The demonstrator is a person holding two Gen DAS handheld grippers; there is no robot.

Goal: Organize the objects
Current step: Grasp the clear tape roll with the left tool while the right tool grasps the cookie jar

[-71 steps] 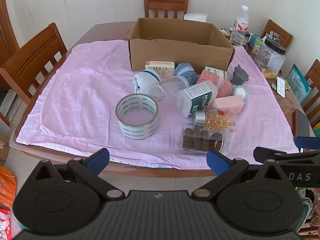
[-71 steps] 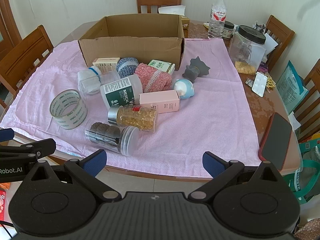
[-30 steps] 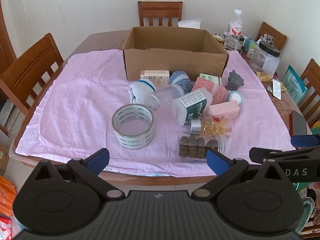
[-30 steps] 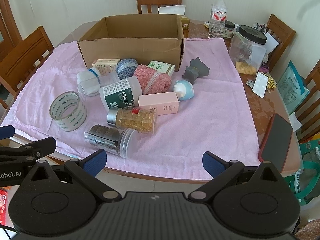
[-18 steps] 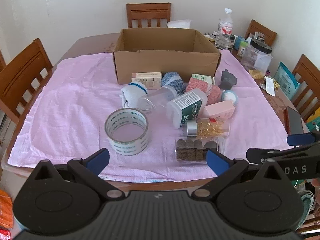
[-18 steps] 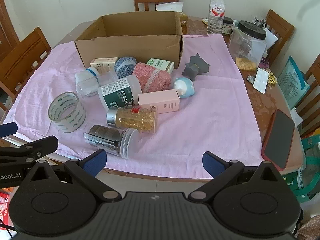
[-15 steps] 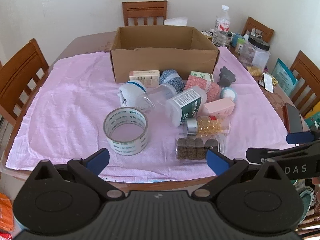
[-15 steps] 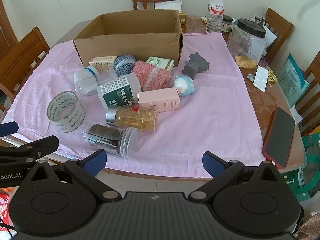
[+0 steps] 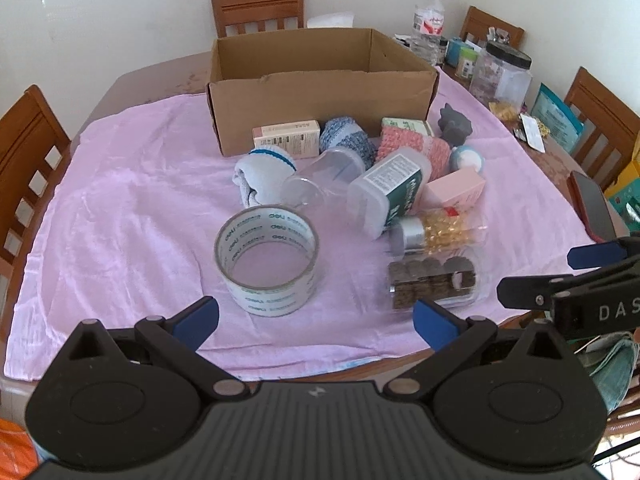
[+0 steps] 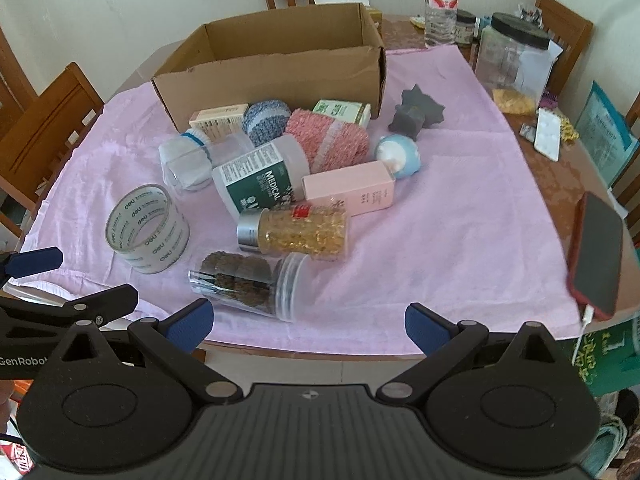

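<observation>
An open cardboard box point(image 9: 320, 92) point(image 10: 276, 76) stands on a pink cloth point(image 9: 120, 208). In front of it lies a heap: a tape roll point(image 9: 267, 260) point(image 10: 148, 229), a jar of dark discs point(image 9: 434, 282) point(image 10: 248, 280), a jar of yellow capsules point(image 10: 296, 232), a white medical bottle point(image 10: 260, 180), a pink box point(image 10: 348, 194), rolled socks and a grey toy point(image 10: 416, 114). My left gripper point(image 9: 316, 322) is open and empty just before the tape roll. My right gripper point(image 10: 306, 326) is open and empty at the table's near edge, before the dark-disc jar.
A red phone point(image 10: 596, 252) lies at the right table edge. A large clear jar with a black lid point(image 10: 514, 64), a water bottle point(image 10: 440, 4) and small packets stand at the back right. Wooden chairs point(image 9: 28, 148) ring the table.
Both grippers have moved forward toward the table and the heap looks nearer. Both stay open and empty. Nothing on the cloth has moved.
</observation>
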